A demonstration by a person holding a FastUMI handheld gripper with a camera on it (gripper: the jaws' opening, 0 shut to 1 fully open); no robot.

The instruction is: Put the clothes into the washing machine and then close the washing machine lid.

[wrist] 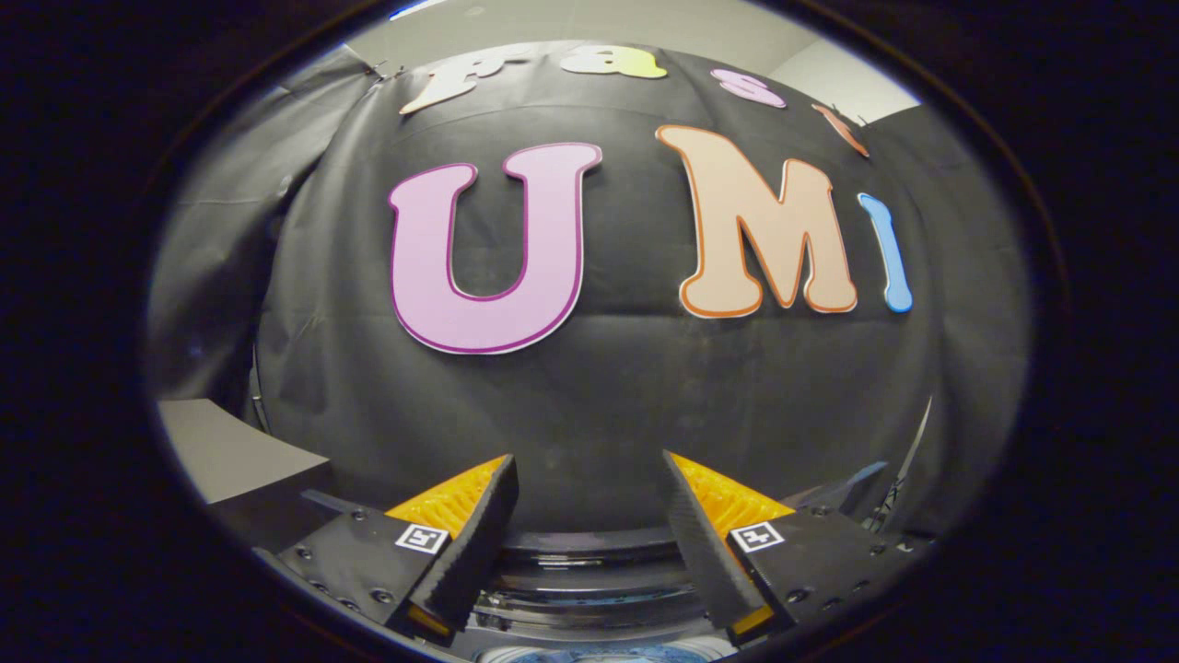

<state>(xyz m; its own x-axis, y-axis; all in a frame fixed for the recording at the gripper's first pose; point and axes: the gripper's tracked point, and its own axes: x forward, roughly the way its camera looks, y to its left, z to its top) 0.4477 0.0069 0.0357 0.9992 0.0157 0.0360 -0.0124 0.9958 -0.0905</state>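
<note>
Washing machine (589, 589) low between and beneath the fingers, dark curved rim showing, with a sliver of pale blue, perhaps clothes, at the very bottom; hard to tell. Black cloth wall (626, 405) beyond, spanning the whole background. Grey surface (221, 451) off to the left. Gripper (589, 470) raised toward the wall, fingers (479, 543) spread wide apart, holding nothing.

Washing machine (589, 589) rim curves low between the parted fingers, lid open.
</note>
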